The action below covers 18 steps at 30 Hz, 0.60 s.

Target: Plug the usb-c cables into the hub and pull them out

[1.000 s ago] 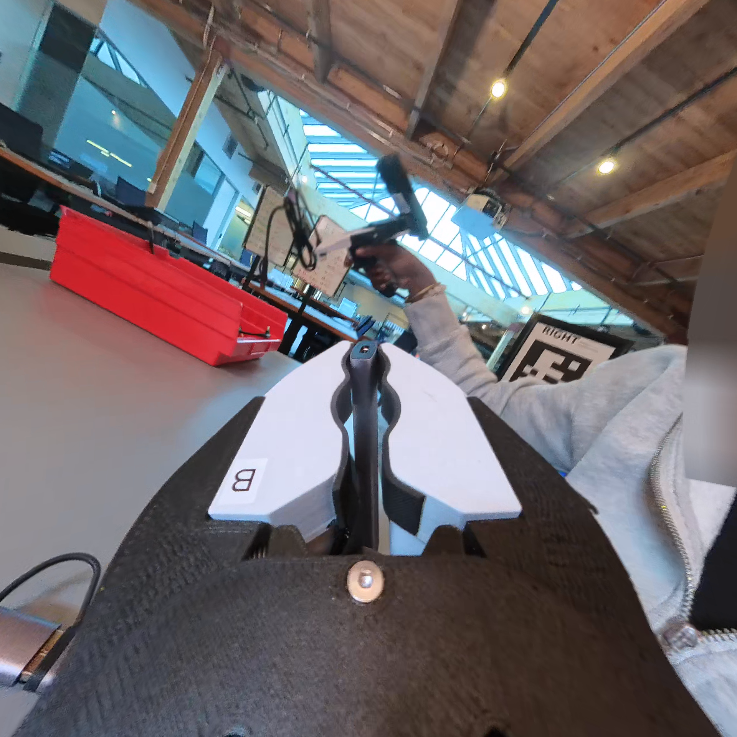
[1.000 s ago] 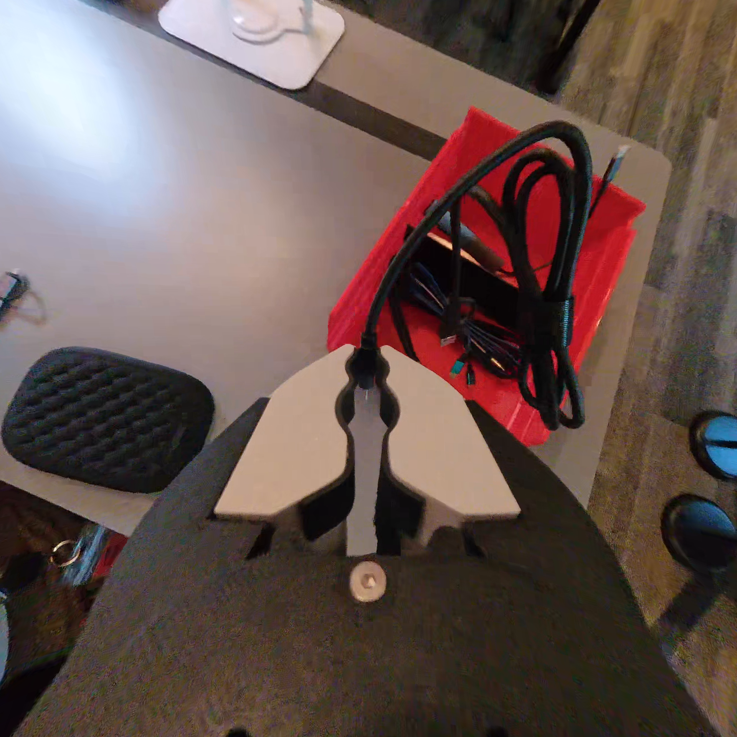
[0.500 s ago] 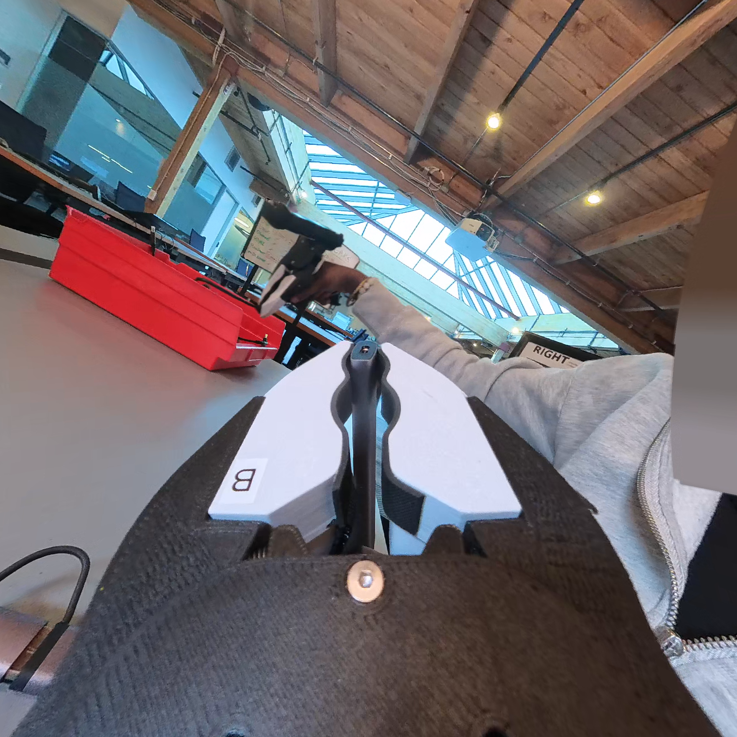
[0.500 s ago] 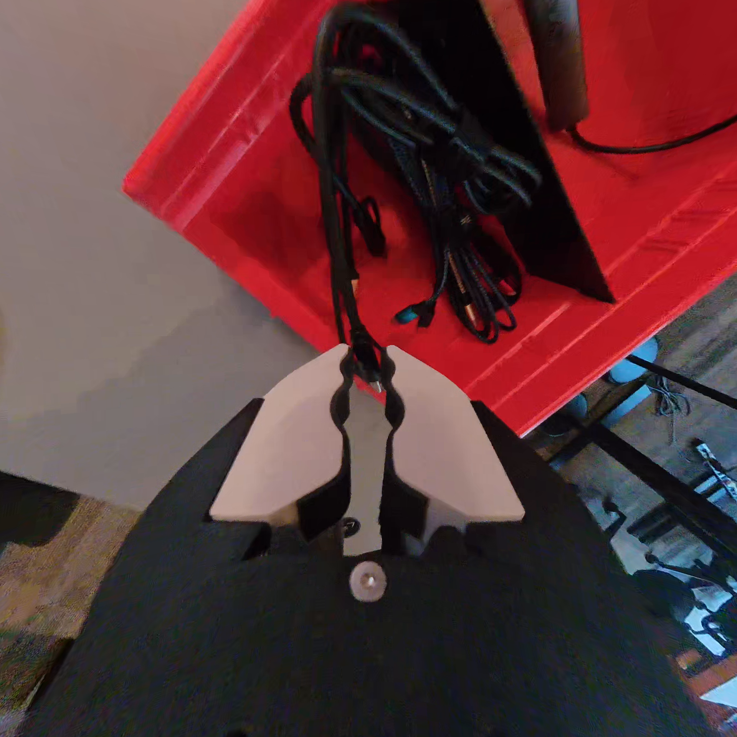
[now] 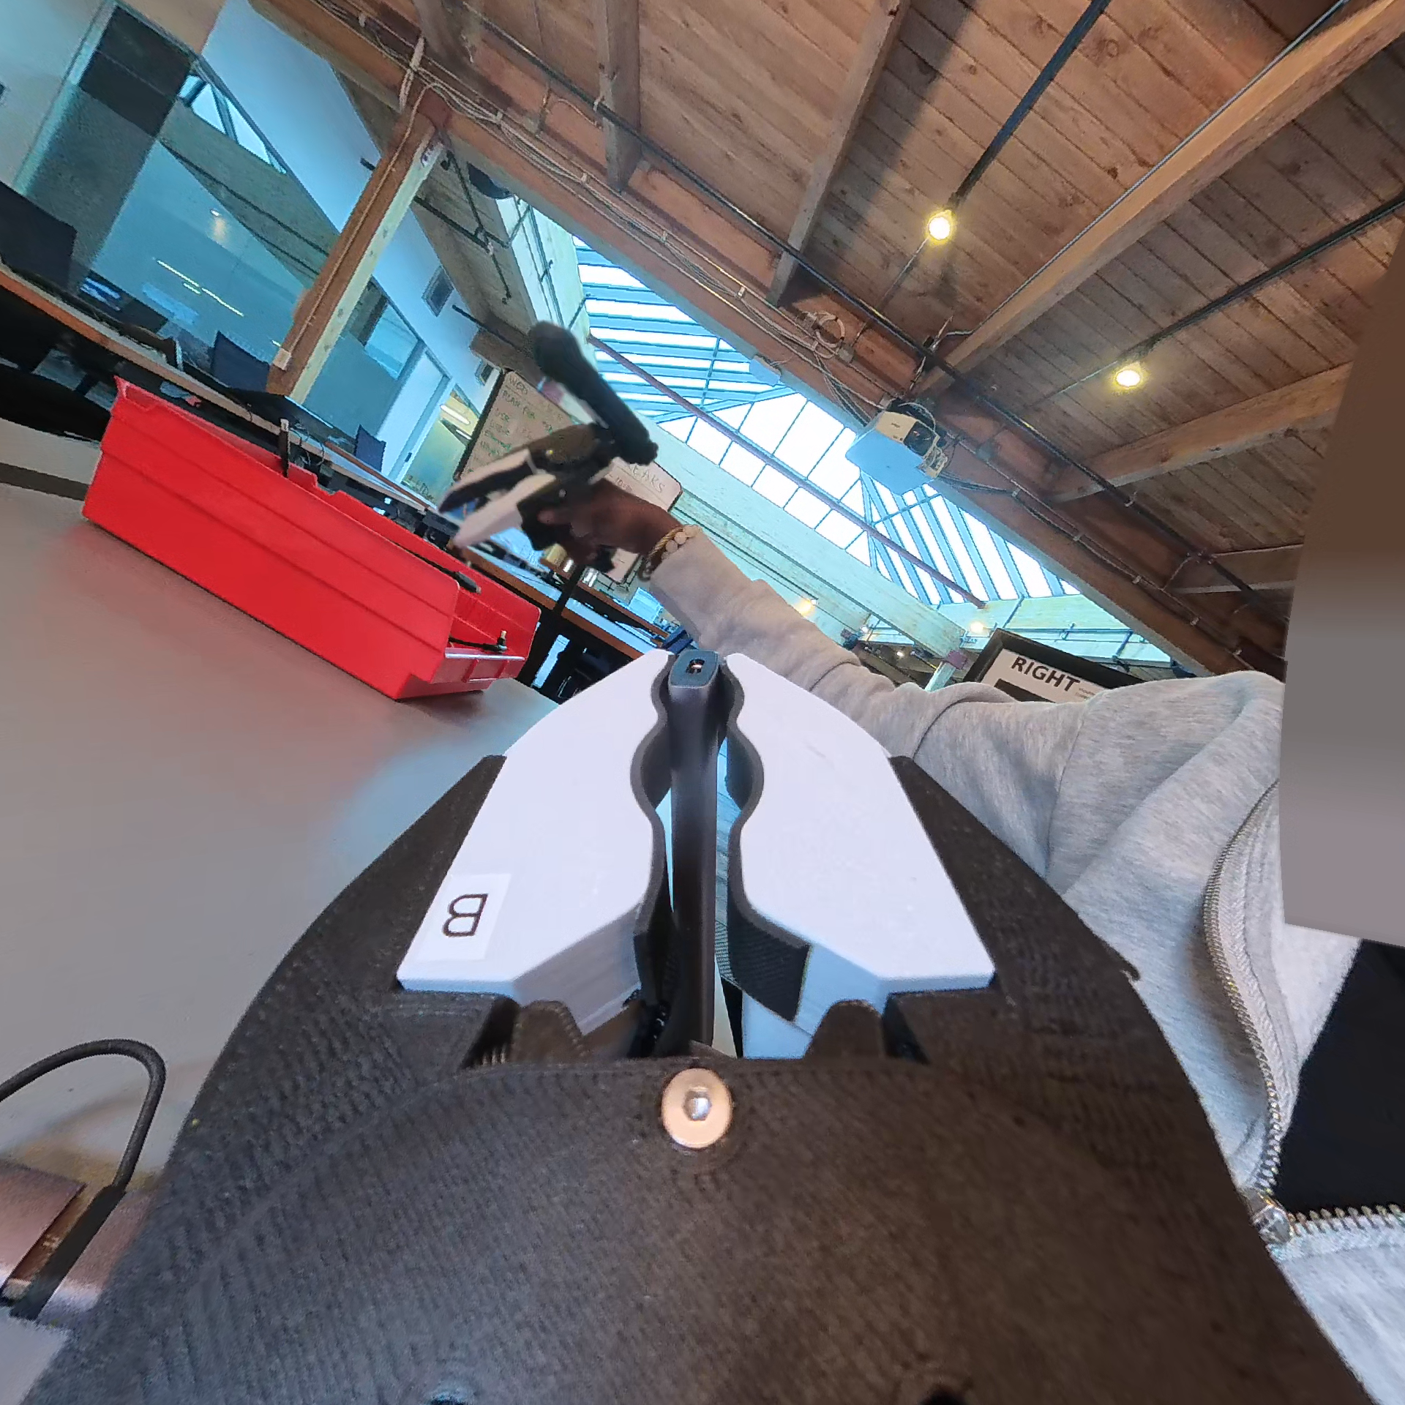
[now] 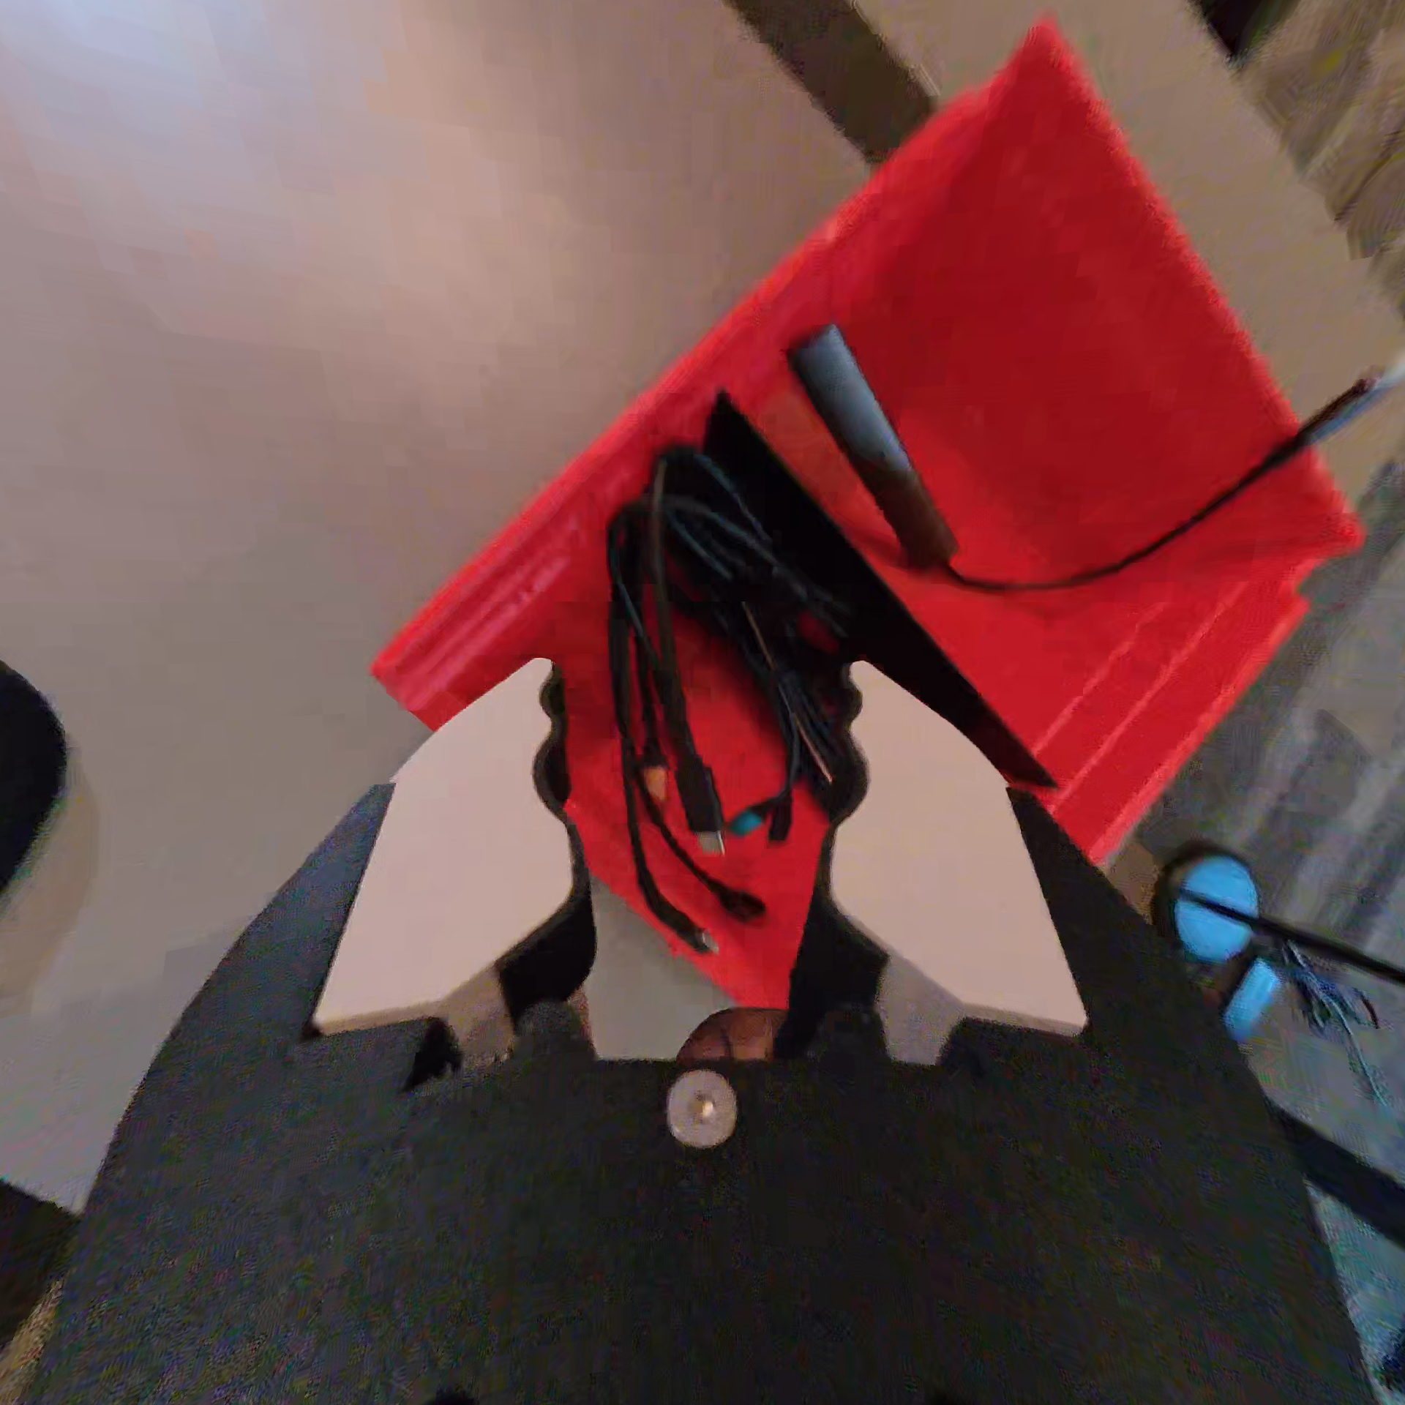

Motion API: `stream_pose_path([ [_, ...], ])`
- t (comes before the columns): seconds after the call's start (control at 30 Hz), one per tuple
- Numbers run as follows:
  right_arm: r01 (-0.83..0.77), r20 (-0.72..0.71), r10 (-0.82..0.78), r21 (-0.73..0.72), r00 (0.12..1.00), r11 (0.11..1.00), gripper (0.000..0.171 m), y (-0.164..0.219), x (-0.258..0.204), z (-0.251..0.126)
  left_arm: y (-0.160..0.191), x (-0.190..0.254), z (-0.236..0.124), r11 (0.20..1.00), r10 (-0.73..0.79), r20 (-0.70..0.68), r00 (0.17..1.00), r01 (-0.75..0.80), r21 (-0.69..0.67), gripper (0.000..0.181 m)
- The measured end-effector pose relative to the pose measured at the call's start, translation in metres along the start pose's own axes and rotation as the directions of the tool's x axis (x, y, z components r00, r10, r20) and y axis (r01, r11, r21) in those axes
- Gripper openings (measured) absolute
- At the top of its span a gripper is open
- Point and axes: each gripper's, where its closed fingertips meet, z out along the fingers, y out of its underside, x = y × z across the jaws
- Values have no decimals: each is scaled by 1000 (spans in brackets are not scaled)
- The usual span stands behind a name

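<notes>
Left claw holds the hub; right claw hangs empty over the cable tray.

Nearest, the left gripper [image 5: 696,688] is clamped on the edge of a thin dark hub [image 5: 692,821], its port end poking past the tips and tilted upward, away from the table [image 5: 190,760]. Farther left, the right gripper [image 6: 703,749] has its fingers spread wide with nothing between them, hovering above the red tray [image 6: 1064,304] near the table's far corner. The black cables [image 6: 684,608] lie bunched in the tray, several plugs loose at the near end. The risks, as I judge them: the plugs overlap, so a pinch may catch two or grab cord rather than a plug. The tangle could drag out whole. A hub held only by its edge may twist when a plug is pushed in.
</notes>
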Motion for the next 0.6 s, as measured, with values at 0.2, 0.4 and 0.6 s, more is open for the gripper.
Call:
stream_pose_path([
  [0.2, -135, 14, 134, 101, 991, 986, 32, -27, -6, 43, -1, 0, -1, 1000, 2, 0, 1000, -2, 6, 10],
  [0.4, -252, 40, 257, -110, 966, 961, 8, 15, -19, 102, -1, 1, -1, 1000, 2, -3, 1000, -2, 10, 10],
  [0.6, -221, -16, 222, -212, 975, 952, 14, 39, -12, 103, -1, 0, -1, 1000, 2, -2, 1000, -2, 10, 10],
])
